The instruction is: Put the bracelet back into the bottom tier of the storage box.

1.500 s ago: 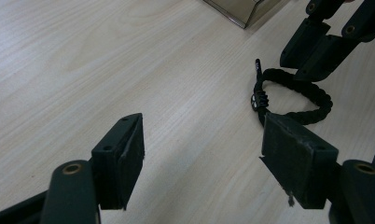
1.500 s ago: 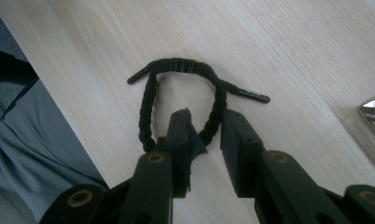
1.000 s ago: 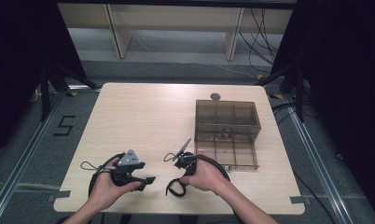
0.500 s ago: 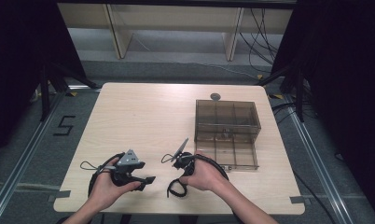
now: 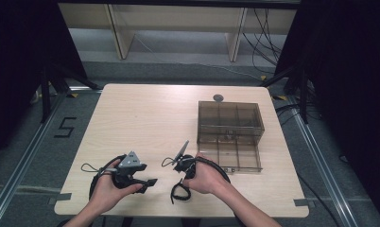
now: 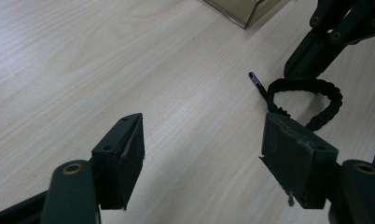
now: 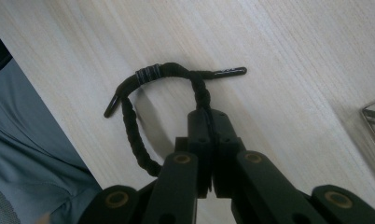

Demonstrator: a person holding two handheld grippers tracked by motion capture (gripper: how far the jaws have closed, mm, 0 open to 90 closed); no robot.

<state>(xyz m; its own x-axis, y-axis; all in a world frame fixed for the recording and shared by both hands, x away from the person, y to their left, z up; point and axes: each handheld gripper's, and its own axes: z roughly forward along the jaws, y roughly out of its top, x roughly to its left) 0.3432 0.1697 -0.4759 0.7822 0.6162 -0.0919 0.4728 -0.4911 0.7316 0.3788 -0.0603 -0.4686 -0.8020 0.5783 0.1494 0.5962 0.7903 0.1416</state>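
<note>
Since the earlier frame, both hands have held their places at the near edge, while the right gripper (image 5: 182, 166) has just been closing its jaws; they now press on one black braided cord (image 7: 129, 119).

One light wooden table (image 5: 145, 118) carries one smoky transparent plastic compartment box (image 5: 229, 120) on its right half, with one small dark round disc (image 5: 218, 98) just beyond the box's far wall. The left half and centre of the tabletop lie open from the far edge down to the hands. The box's near left corner stands close to the right hand (image 5: 203, 176).

The cord lies in a loop on the tabletop at the near edge, between the two grippers; in the right gripper view two glossy tips project from the loop, and the near table edge runs just beside it.

The left hand (image 5: 107, 189) rests low on the table near the front edge, holding the left gripper (image 6: 202, 149) aimed toward the cord. Its jaws stand wide apart with bare table between them. The right forearm enters from the lower right.
</note>
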